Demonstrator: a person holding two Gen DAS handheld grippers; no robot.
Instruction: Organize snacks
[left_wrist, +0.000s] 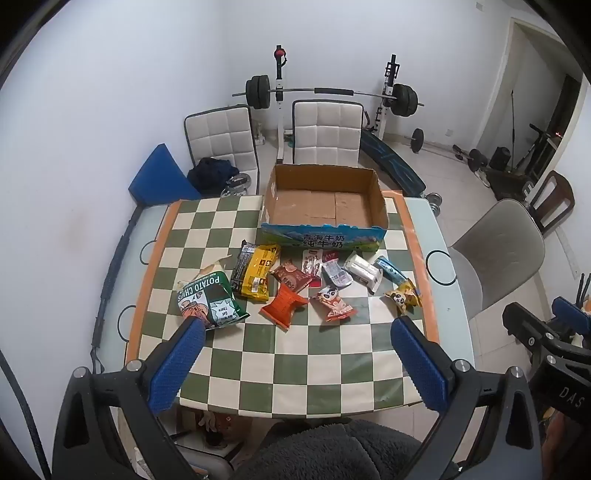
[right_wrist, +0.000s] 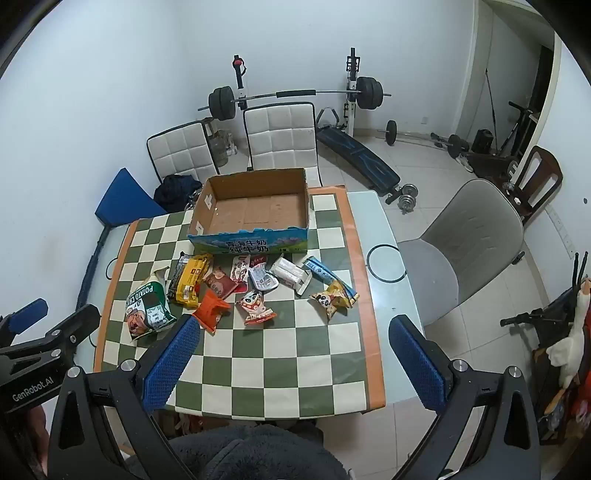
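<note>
- your left gripper (left_wrist: 297, 328) hangs above the near part of the checkered cloth (left_wrist: 295, 369), jaws spread wide, nothing between them.
- your right gripper (right_wrist: 293, 326) is the same: jaws wide apart, empty, held above the near edge of the table.
- the cardboard box (left_wrist: 321, 230) sits open at the far side of the cloth; only its bare floor shows, so by the look of it nothing has been sorted yet.
- the snacks lie in a loose row between you and the box, just in front of its printed wall.
- the potato chips bag (left_wrist: 208, 299) is at the left end of the row; your left gripper's left finger (left_wrist: 177, 365) overlaps its near corner in the left view, though contact cannot be told. its long axis runs away from you, tilted a little left.
- the panda packet (right_wrist: 330, 299) and the blue stick pack (right_wrist: 325, 275) lie at the right end, ahead of your right gripper's right finger (right_wrist: 413, 363), so that hand looks nearer to them.
- the orange packet (left_wrist: 284, 306) and the red cartoon packet (left_wrist: 334, 304) sit mid-row, straight ahead of the left gripper.
- any pick means reaching forward and down, then carrying on past the row to the box.
</note>
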